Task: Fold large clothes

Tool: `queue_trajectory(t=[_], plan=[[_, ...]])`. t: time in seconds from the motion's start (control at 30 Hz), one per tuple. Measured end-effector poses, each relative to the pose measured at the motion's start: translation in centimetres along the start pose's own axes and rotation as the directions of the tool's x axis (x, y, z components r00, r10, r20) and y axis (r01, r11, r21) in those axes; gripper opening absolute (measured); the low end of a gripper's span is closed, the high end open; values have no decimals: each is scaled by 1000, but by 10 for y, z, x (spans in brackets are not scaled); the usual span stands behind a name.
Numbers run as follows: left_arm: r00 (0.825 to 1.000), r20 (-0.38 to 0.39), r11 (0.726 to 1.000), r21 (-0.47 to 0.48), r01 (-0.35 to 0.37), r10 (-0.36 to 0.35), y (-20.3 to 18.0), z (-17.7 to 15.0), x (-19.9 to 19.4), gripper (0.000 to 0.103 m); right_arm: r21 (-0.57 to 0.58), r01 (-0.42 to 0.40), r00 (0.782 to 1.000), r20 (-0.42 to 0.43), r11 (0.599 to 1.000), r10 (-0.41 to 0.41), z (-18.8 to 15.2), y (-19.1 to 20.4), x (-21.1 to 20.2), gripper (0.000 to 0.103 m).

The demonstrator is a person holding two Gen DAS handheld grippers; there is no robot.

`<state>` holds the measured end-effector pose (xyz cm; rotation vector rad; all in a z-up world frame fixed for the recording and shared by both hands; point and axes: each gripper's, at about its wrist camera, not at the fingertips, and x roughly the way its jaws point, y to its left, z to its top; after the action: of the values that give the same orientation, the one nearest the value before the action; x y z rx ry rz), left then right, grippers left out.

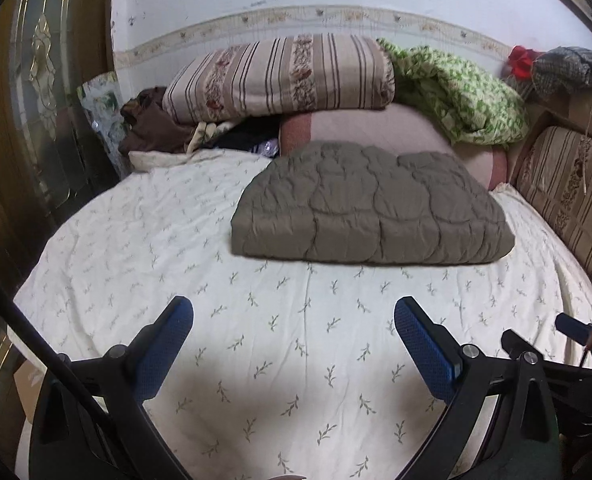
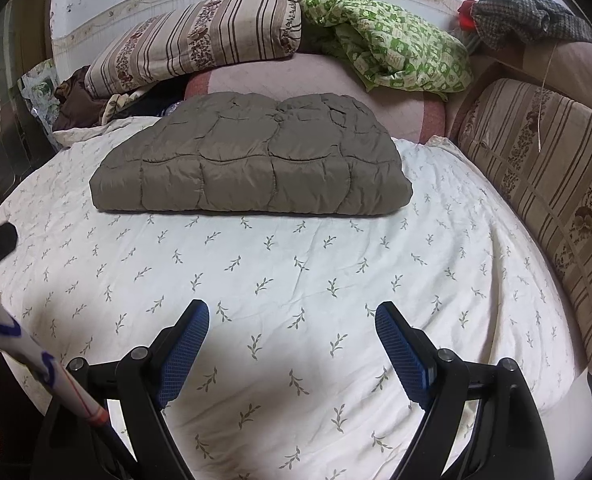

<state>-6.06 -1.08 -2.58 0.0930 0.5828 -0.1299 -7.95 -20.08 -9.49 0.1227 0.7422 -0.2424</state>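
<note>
A grey-brown quilted garment [image 1: 370, 206] [image 2: 252, 164] lies folded into a thick rectangle on the bed, toward the far side. My left gripper [image 1: 294, 312] hovers over the white leaf-print sheet [image 1: 156, 240] well short of the garment, its blue-padded fingers wide apart with nothing between them. My right gripper [image 2: 292, 314] likewise stands open above the sheet [image 2: 436, 240], short of the folded bundle and holding nothing. In the left wrist view, the right gripper's finger [image 1: 572, 326] shows at the lower right edge.
Behind the garment lie a pink cushion [image 1: 376, 128], a striped floral pillow [image 1: 280, 76] and a crumpled green-patterned cloth [image 1: 464, 92]. A striped padded headboard [image 2: 544, 184] runs along the right. Dark clothes [image 1: 148, 124] pile at the back left, by a wooden glass-panelled door [image 1: 36, 100].
</note>
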Motion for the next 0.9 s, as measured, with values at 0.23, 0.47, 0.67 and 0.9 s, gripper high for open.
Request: queue_trajectory(t=[0.23, 0.47, 0.67, 0.9], plan=[[999, 16, 999, 9, 36, -36, -4, 2, -6, 100, 3, 8, 1000, 10, 1000, -8, 0, 1, -1, 89], [999, -33, 999, 12, 36, -35, -7, -3, 2, 100, 0, 13, 1000, 3, 1000, -13, 0, 1, 0, 89], [995, -97, 999, 21, 28, -26, -9, -9, 16, 100, -9, 16, 1000, 0, 1000, -15, -1, 3, 0, 89], [989, -144, 999, 4, 42, -41, -5, -14, 26, 100, 5, 19, 1000, -19, 1000, -19, -1, 0, 4, 89]])
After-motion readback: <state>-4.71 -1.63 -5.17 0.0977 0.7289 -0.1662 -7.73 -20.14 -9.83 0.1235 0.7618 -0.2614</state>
